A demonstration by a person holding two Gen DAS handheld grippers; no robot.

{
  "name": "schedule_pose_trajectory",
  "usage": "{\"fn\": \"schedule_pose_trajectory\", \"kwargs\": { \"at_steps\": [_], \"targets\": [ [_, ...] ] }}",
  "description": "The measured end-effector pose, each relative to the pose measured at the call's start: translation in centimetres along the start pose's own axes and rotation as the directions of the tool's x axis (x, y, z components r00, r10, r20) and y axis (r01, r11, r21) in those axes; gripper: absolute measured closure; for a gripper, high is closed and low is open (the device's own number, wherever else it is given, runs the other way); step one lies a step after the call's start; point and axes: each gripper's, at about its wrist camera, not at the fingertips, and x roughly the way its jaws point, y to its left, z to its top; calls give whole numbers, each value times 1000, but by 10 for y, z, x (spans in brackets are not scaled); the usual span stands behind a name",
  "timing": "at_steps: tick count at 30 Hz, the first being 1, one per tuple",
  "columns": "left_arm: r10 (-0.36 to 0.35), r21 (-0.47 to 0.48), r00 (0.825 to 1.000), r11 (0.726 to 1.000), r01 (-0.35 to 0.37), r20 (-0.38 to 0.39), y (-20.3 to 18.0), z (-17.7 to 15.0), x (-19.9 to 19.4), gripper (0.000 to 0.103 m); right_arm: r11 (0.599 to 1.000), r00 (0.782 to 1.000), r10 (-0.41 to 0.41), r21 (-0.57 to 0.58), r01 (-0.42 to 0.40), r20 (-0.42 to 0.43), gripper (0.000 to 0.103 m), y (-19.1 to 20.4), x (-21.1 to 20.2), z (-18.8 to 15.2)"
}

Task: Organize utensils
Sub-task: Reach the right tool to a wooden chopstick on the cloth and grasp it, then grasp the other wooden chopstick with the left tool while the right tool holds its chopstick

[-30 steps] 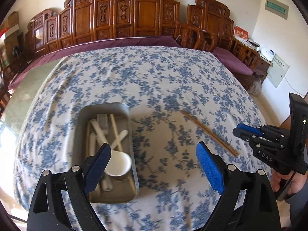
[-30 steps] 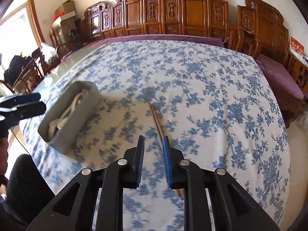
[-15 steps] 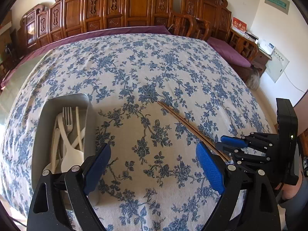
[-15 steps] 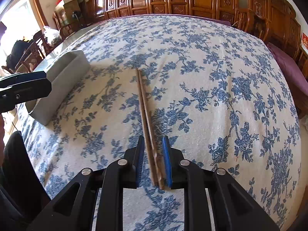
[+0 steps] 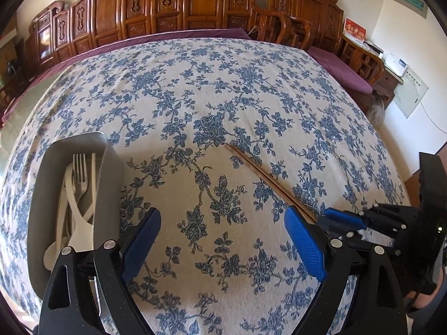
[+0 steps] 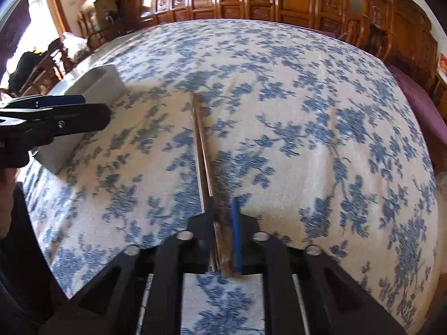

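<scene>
- A wide stretch of blue-flowered tablecloth (image 5: 212, 89) lies bare across the middle and far part of the table, open for a hand to pass.
- At the near left stands a grey metal tray (image 5: 42, 195) with raised walls, holding pale cutlery; it blocks low movement on that side.
- A pair of brown chopsticks (image 5: 259, 171) lies slanted, right of centre, flat on the cloth.
- The right gripper (image 6: 223, 223) sits at their near end, jaws closing on them, filling the near right.
- Between tray and chopsticks the cloth is clear; the left gripper (image 5: 223, 240) hangs there, jaws wide.
- Carved wooden chairs (image 5: 173, 5) line the far edge.
</scene>
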Motion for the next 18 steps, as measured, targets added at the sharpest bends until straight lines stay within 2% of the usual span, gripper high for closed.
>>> {"fn": "schedule_pose_trajectory", "kwargs": {
  "at_steps": [8, 14, 18],
  "targets": [
    [6, 7, 999, 1000, -5, -31, -7, 0, 16, 17, 999, 1000, -15, -33, 15, -8, 95, 0, -1, -5],
    [-3, 3, 999, 1000, 3, -44, -12, 1, 24, 17, 995, 996, 90, 35, -89, -26, 97, 3, -8, -15],
    [-8, 8, 999, 1000, 8, -51, -19, 1, 28, 17, 995, 998, 57, 77, -57, 6, 97, -2, -21, -21]
  ]
}}
